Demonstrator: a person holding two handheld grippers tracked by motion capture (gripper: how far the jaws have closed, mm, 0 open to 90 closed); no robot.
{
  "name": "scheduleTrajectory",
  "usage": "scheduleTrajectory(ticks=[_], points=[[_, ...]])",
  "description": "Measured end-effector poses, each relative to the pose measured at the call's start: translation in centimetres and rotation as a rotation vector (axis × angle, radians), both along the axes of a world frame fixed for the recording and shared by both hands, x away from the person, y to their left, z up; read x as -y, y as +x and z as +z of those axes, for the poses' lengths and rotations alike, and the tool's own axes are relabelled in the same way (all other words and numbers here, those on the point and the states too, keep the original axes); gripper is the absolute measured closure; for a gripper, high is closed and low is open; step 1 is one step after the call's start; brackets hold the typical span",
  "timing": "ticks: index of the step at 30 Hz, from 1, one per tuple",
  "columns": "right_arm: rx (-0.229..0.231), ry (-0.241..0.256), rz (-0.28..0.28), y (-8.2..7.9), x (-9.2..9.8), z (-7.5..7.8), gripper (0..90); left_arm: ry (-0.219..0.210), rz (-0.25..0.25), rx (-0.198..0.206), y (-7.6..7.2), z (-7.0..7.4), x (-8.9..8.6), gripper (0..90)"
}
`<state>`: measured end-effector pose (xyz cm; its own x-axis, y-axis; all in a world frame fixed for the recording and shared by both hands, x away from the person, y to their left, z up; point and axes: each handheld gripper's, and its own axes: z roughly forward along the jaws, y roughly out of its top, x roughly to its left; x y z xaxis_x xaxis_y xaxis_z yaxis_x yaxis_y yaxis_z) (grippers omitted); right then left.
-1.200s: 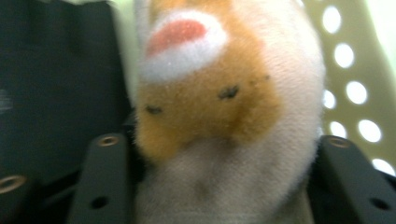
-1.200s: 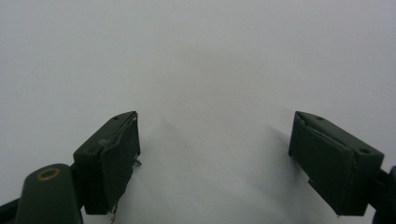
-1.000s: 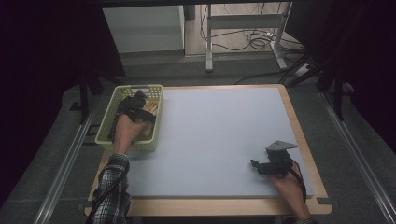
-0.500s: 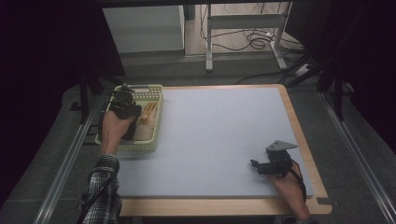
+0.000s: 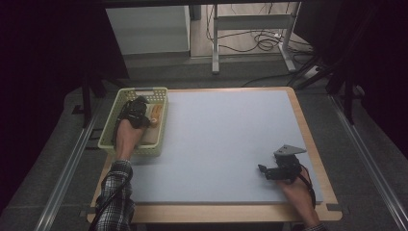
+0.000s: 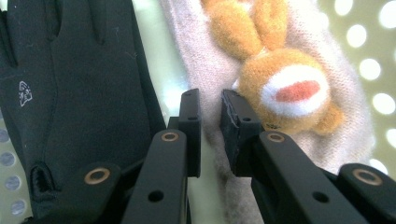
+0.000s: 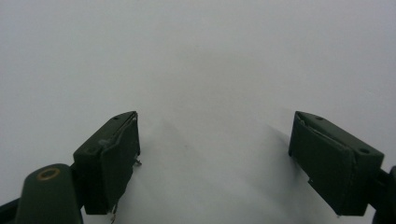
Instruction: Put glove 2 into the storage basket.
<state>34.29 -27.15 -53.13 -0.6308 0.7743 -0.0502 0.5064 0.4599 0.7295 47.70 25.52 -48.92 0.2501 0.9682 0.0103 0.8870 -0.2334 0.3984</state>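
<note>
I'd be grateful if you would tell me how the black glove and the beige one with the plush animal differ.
The black glove is smooth, plain fabric with a small white logo; the beige glove is fuzzy knit with an orange plush animal on it. The left gripper, its jaws nearly closed, has the beige glove's edge between them, while the black glove lies beside its left jaw. Both lie in the pale green perforated basket.

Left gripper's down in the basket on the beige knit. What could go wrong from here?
1. The left gripper pinches only a thin fold of the beige knit; it may slip out on lifting.
2. The black glove lies right beside the jaws and may snag or drag along.
3. The light basket could shift or lift with the pull.
</note>
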Motion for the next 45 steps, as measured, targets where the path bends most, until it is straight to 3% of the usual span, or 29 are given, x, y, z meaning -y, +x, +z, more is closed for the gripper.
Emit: scheduleTrajectory(ticks=[3, 9, 13, 27, 45], points=[[0.000, 0.000, 0.000, 0.0, 0.0, 0.0, 16.0, -0.014, 0.009, 0.013, -0.2, 0.1, -0.7, 72.4], [0.000, 0.000, 0.000, 0.0, 0.0, 0.0, 16.0, -0.017, 0.029, 0.067, -0.9, 0.5, -2.0, 47.8], [0.000, 0.000, 0.000, 0.0, 0.0, 0.0, 16.0, -0.009, 0.025, 0.098, -1.4, 0.9, -2.5, 39.8], [0.001, -0.001, 0.000, 0.0, 0.0, 0.0, 16.0, -0.064, 0.025, 0.160, -3.2, 2.1, -3.6, 22.2], [0.000, -0.003, 0.000, 0.0, 0.0, 0.0, 16.0, -0.161, -0.005, 0.237, -6.1, 3.0, -4.7, 7.2]])
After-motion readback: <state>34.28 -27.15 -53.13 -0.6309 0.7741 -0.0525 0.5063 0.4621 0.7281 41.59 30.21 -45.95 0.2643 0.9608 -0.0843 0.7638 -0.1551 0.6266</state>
